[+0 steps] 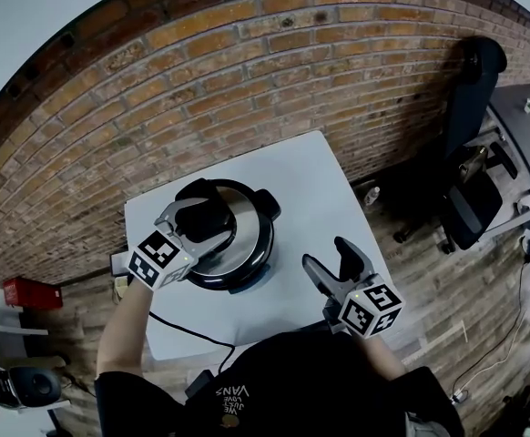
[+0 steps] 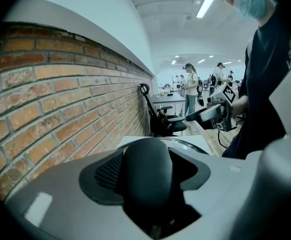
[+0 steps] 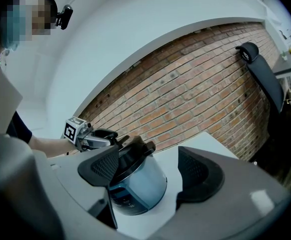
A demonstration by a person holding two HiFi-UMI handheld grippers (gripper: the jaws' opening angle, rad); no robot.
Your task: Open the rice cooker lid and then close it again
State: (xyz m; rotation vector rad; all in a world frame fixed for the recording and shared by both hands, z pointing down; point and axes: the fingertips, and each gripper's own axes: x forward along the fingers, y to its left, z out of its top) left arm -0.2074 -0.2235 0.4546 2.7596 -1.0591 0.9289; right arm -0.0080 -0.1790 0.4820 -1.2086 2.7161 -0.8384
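Observation:
A round steel rice cooker (image 1: 247, 248) with a black lid handle (image 1: 206, 215) stands on a white table (image 1: 310, 185). My left gripper (image 1: 201, 222) reaches over the lid, its jaws closed on the handle. In the left gripper view the handle (image 2: 148, 176) fills the gap between the jaws of the left gripper (image 2: 150, 170). The lid lies down on the pot. To the right of the cooker my right gripper (image 1: 325, 254) stands open over the table, holding nothing. The right gripper view frames the cooker (image 3: 135, 184) past the right gripper (image 3: 148, 170).
A brick wall (image 1: 247, 71) runs behind the table. A black cord (image 1: 188, 331) trails off the table's near edge. A black office chair (image 1: 470, 194) and a desk (image 1: 524, 126) stand to the right, a red box (image 1: 28, 291) on the floor at left.

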